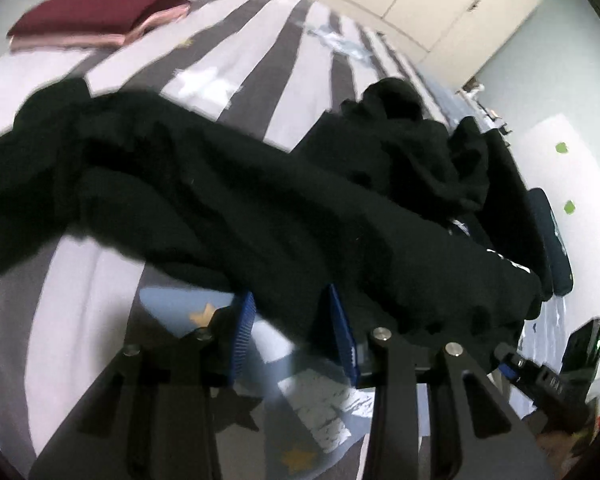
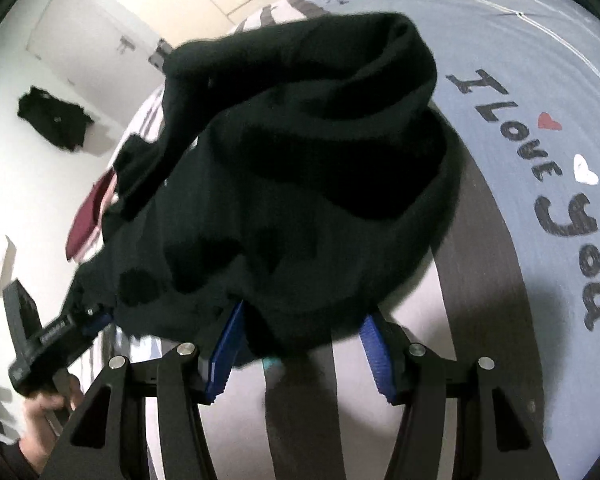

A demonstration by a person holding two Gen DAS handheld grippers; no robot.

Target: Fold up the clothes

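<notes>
A black garment [image 1: 228,200] hangs crumpled above the striped bed sheet [image 1: 240,60], stretched between both grippers. Its lower edge runs between the blue pads [image 1: 244,320] of my left gripper [image 1: 292,296], which stand a little apart with cloth bunched in the gap. From the right wrist view the left gripper [image 2: 96,320] pinches the garment's edge. The black garment [image 2: 300,160] is heaped in front of my right gripper [image 2: 300,320], its hem filling the space between the blue pads [image 2: 224,352]. The right gripper [image 1: 508,364] touches the garment's far end.
A folded maroon and pink stack [image 1: 100,20] lies at the bed's far corner. A dark blue item [image 1: 552,240] sits at the bed's right edge. The sheet carries "I Love You" lettering [image 2: 540,184]. Cream wardrobe doors [image 1: 420,0] stand behind. A hand [image 2: 44,404] holds the left gripper.
</notes>
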